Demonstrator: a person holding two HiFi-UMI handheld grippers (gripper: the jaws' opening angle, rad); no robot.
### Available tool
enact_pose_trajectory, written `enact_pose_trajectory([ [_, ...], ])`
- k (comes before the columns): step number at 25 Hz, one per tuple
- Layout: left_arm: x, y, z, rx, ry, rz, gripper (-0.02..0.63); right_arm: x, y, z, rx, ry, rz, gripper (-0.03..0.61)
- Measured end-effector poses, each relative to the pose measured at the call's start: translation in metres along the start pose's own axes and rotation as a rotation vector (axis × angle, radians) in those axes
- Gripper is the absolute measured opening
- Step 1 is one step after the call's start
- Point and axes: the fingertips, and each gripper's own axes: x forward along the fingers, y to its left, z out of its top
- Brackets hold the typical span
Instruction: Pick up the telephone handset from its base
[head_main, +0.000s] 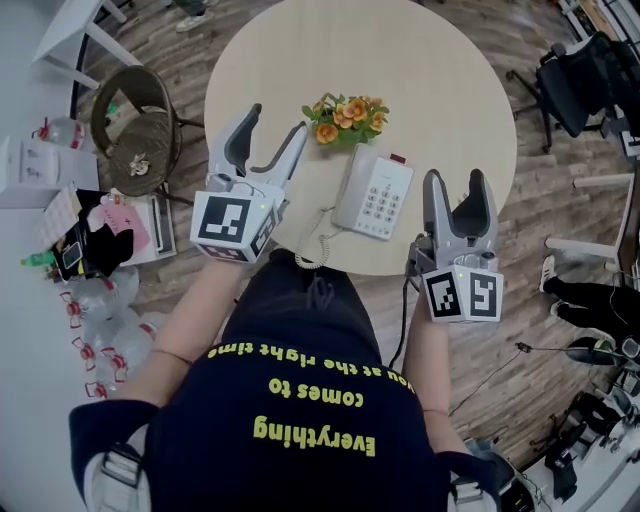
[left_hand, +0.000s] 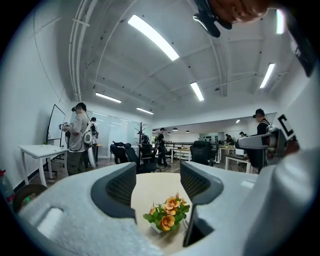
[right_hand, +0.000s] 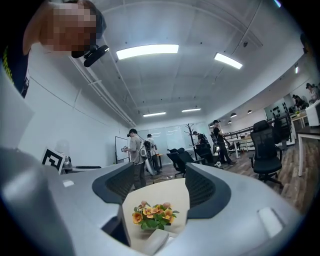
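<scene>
A white telephone (head_main: 372, 193) lies near the front edge of the round table (head_main: 440, 80), its handset (head_main: 349, 180) resting along the left side of the base. A coiled cord (head_main: 314, 240) runs off toward me. My left gripper (head_main: 278, 120) is open and empty, left of the phone and beside a small pot of orange flowers (head_main: 345, 116). My right gripper (head_main: 455, 182) is open and empty, just right of the phone at the table's edge. In the left gripper view the flowers (left_hand: 167, 214) show between the open jaws (left_hand: 157, 177). The right gripper view shows the flowers (right_hand: 152, 215) and a corner of the phone (right_hand: 152, 242).
A wicker chair (head_main: 135, 120) and a cluttered shelf with bottles (head_main: 90, 240) stand at the left. A black office chair (head_main: 580, 85) is at the upper right, with cables on the floor. Several people stand far off in the room (left_hand: 80, 137).
</scene>
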Motion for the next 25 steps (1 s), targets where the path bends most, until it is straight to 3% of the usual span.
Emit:
enact_pose_trajectory([
  [4,0.015,-0.002,-0.005,-0.002,0.015,-0.028,0.276,0.015,0.001,-0.008,0.005,0.025,0.007,0.321],
  [9,0.032,0.001,-0.009,-0.066,0.008,-0.083,0.282,0.027,-0.003,-0.025,0.040,0.061,-0.042,0.319],
  [19,0.053,0.009,-0.029,-0.066,0.056,-0.177,0.298,0.041,-0.003,-0.082,0.118,0.186,-0.142,0.321],
  [25,0.059,0.018,-0.046,-0.072,0.093,-0.190,0.298,0.048,-0.002,-0.118,0.130,0.261,-0.175,0.321],
])
